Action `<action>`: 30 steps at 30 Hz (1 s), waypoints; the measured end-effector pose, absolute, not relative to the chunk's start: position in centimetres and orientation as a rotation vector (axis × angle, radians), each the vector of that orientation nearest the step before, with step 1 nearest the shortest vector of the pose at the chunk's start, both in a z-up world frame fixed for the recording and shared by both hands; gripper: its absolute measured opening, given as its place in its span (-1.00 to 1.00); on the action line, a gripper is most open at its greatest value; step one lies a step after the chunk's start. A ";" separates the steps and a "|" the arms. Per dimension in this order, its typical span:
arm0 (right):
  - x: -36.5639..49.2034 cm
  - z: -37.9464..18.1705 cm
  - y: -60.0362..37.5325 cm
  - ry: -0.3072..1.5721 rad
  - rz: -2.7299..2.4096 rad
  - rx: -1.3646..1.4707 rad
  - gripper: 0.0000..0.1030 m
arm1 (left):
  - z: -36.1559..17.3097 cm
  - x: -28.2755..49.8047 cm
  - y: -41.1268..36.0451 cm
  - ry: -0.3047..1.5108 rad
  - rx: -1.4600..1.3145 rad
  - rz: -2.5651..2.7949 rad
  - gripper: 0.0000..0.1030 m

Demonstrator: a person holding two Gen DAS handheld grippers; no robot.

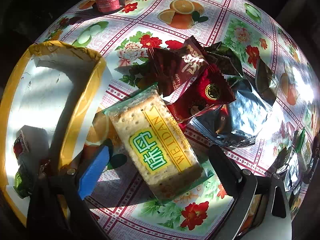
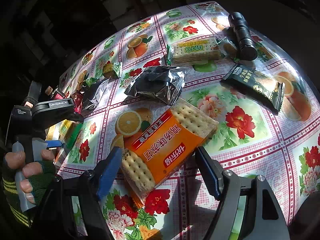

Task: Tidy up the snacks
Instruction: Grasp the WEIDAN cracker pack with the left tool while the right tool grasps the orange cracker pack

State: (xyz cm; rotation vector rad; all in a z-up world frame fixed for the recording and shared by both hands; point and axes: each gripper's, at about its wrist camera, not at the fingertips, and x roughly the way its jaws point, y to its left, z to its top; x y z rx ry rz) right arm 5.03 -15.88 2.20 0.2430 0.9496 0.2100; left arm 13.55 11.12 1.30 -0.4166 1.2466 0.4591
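Sunlit floral-and-orange plastic tablecloth (image 2: 236,108), dark room behind. My left gripper (image 1: 160,160) spread over the green-wrapped cracker pack (image 1: 158,140), beside the yellow-rimmed white box (image 1: 84,108). Right gripper (image 2: 160,172) spread around the orange cracker pack (image 2: 170,142); free cloth right of it

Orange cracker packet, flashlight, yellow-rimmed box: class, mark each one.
orange cracker packet (image 2: 168,146), right wrist view, on its orange label.
flashlight (image 2: 243,36), right wrist view, on its black barrel.
yellow-rimmed box (image 1: 78,108), left wrist view, on its yellow wall.
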 end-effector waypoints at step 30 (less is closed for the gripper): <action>4.7 1.5 -11.3 0.896 0.186 -0.091 0.04 | 2.2 9.2 9.7 1.167 -0.188 0.298 -0.07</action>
